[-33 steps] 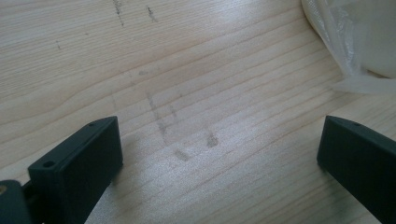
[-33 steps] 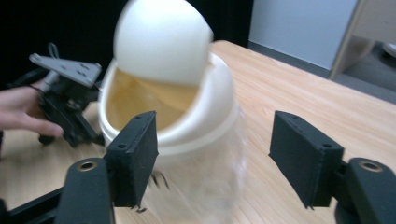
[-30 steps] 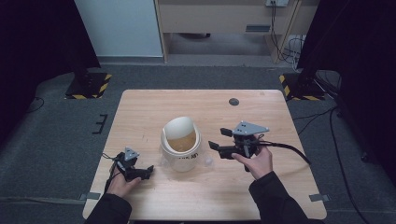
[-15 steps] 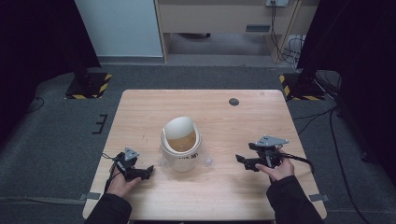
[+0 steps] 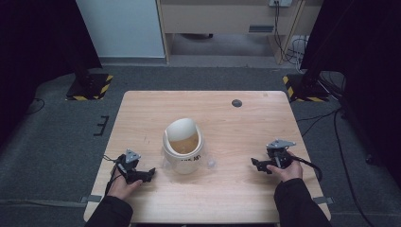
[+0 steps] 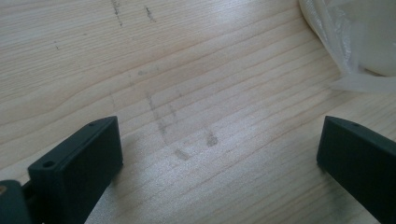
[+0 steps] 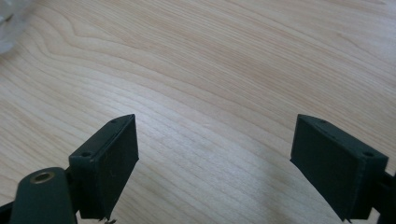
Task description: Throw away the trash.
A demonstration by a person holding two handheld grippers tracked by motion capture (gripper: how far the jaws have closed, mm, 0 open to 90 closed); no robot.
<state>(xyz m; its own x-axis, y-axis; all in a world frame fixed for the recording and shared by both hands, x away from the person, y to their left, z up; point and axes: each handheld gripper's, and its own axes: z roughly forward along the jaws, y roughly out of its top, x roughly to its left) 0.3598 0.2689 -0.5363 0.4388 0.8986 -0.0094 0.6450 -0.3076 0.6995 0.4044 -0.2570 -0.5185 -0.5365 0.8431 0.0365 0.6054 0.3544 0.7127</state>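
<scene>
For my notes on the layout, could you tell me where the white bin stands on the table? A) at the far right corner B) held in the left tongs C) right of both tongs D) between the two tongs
D: the white bin stands mid-table, with the left tongs on one side and the right tongs on the other.

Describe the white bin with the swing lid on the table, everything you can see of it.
The white round bin with the swing lid stands upright near the middle of the light wooden table, between the two grippers and touched by neither. It looks like smooth plastic. Its domed lid is tipped back, leaving the mouth open toward the person, and the inside looks tan. Dark lettering on the front wall is too small to read. Crumpled clear plastic film lies around its base, also seen in the left gripper view.
</scene>
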